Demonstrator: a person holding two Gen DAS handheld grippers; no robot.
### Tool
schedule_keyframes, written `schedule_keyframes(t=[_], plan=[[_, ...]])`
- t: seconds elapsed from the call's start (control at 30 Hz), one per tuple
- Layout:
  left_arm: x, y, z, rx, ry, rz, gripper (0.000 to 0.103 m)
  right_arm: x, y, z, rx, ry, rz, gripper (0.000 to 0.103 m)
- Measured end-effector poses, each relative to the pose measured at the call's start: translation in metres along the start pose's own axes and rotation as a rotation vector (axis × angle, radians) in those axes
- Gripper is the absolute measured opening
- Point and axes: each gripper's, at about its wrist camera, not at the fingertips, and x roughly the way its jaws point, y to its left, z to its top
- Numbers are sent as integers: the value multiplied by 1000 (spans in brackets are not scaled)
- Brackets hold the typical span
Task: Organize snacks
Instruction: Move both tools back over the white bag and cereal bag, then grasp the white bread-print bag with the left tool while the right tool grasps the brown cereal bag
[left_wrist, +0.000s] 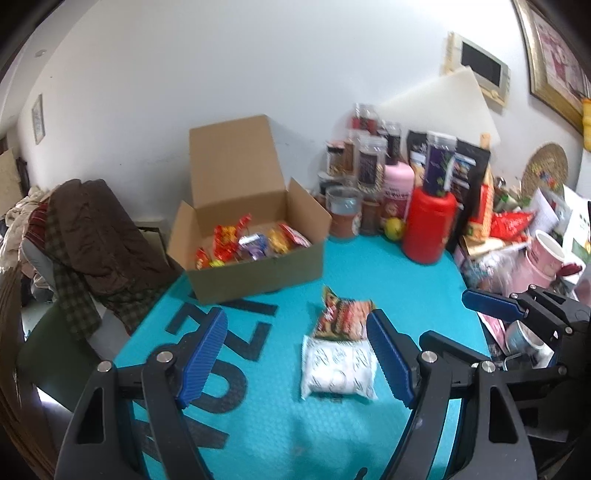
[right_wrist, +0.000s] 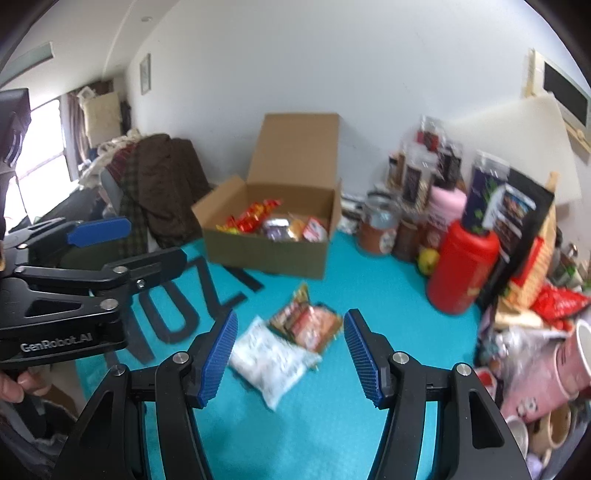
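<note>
An open cardboard box stands at the back of the teal mat and holds several wrapped snacks. A white snack packet and a red-orange snack packet lie touching on the mat in front of the box. My left gripper is open and empty above the mat, with the white packet between its fingers. My right gripper is open and empty above both packets. It also shows at the right of the left wrist view.
Jars, bottles, a red canister and bags crowd the back right. Pink mugs and clutter line the right edge. A chair with brown clothes stands left of the table. The teal mat carries black letters.
</note>
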Motion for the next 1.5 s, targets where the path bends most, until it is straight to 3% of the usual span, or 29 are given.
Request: schedule_keyframes(t=[0.37, 0.57, 1.3, 1.4, 1.5], plan=[[35, -22, -30, -20, 113, -46, 78, 17, -26, -51, 86, 139, -5, 60], [62, -29, -37, -26, 175, -46, 78, 28, -36, -64, 108, 170, 9, 60], [160, -29, -62, -81, 427, -118, 78, 80, -67, -66, 162, 258, 55, 60], [174, -29, -68, -105, 498, -161, 89, 89, -69, -65, 166, 275, 57, 60], [179, -32, -68, -97, 495, -166, 92, 95, -71, -64, 172, 286, 61, 60]])
